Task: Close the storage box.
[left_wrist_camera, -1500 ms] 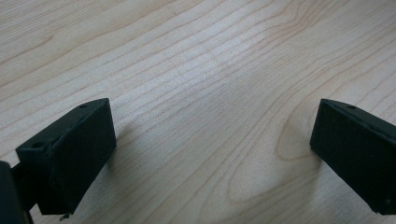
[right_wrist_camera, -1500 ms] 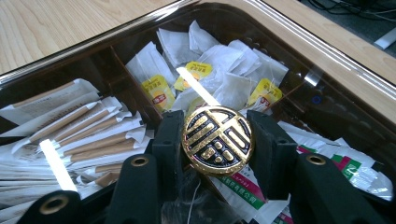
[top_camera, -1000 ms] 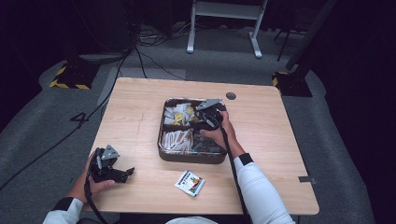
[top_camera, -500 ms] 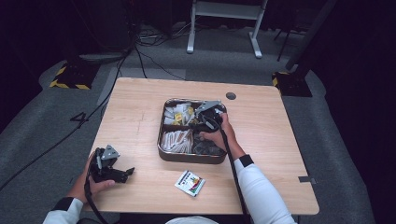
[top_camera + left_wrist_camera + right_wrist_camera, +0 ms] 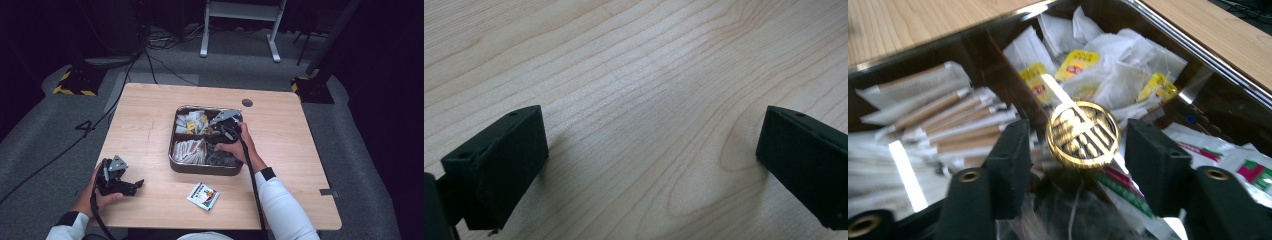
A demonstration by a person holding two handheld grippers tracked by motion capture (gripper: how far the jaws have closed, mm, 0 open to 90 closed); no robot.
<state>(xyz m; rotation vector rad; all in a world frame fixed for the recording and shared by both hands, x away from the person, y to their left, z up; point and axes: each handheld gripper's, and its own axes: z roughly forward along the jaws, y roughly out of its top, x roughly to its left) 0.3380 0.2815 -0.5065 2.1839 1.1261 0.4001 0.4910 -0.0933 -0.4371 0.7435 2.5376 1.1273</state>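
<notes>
- far left, the left gripper (image 5: 131, 185) rested in the person's hand near the front-left edge of the table (image 5: 145, 125); in its own view the jaws stood wide apart over bare wood, nothing between them.
- a little right of it, one lone sachet (image 5: 203, 195) with red and green print lay flat on the table, just in front of the tray and apart from it. i'd say that one was out of the tray for sorting, or waiting to go in; which, i couldn't tell.
- middle of the table: the metal tray (image 5: 205, 169), divided into compartments, with paper sticks (image 5: 189, 149) front left and tea bags (image 5: 191, 121) back left.
- over the tray's centre, the right gripper (image 5: 1075, 145) hung low, jaws just been opening, now apart on either side of the round gold emblem (image 5: 1082, 134) at the dividers' crossing, pads touching nothing.
- beneath and right of those jaws lay more printed sachets (image 5: 1253, 167) in the right-hand compartments.
- my read: a drop just finished or a pick about to start, and the lone sachet outside was left to deal with.
</notes>
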